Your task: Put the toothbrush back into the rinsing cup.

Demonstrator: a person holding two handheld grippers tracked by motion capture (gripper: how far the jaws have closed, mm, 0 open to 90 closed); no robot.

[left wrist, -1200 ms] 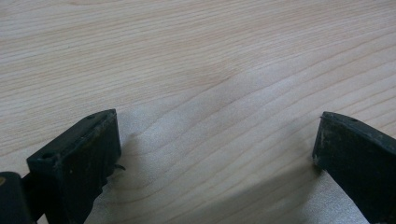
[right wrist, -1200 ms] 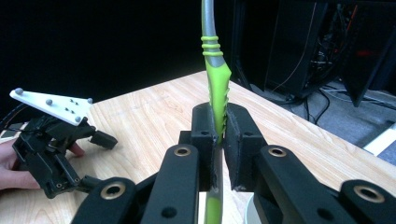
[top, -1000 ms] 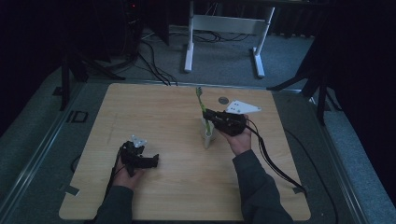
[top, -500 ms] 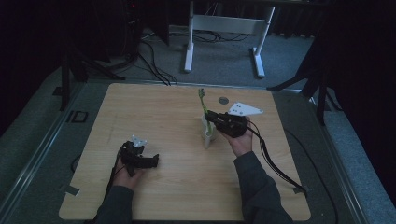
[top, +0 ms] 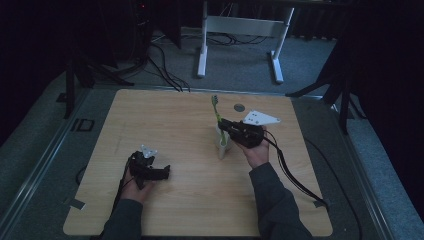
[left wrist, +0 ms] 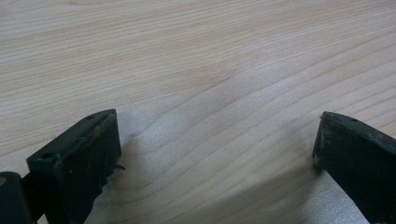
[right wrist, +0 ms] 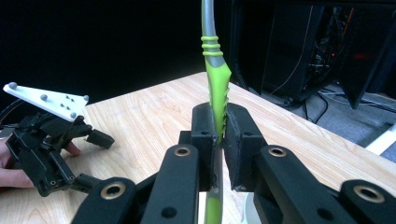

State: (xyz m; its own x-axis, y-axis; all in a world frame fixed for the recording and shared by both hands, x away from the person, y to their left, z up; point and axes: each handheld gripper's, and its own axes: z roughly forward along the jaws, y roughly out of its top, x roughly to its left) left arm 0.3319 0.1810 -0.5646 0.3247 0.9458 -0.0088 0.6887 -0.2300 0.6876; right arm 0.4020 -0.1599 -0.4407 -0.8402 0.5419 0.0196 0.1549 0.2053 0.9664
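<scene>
A green and grey toothbrush stands nearly upright, bristles up, with my right gripper shut on its handle. Its lower end reaches down to a white cup standing mid-table; it seems to dip inside. My left gripper lies low on the wooden table at the front left, jaws open, nothing but bare wood between them.
A small grey disc lies on the table behind the cup. A white metal frame stands on the floor beyond the far edge, with cables to its left. A black cable trails from the right gripper.
</scene>
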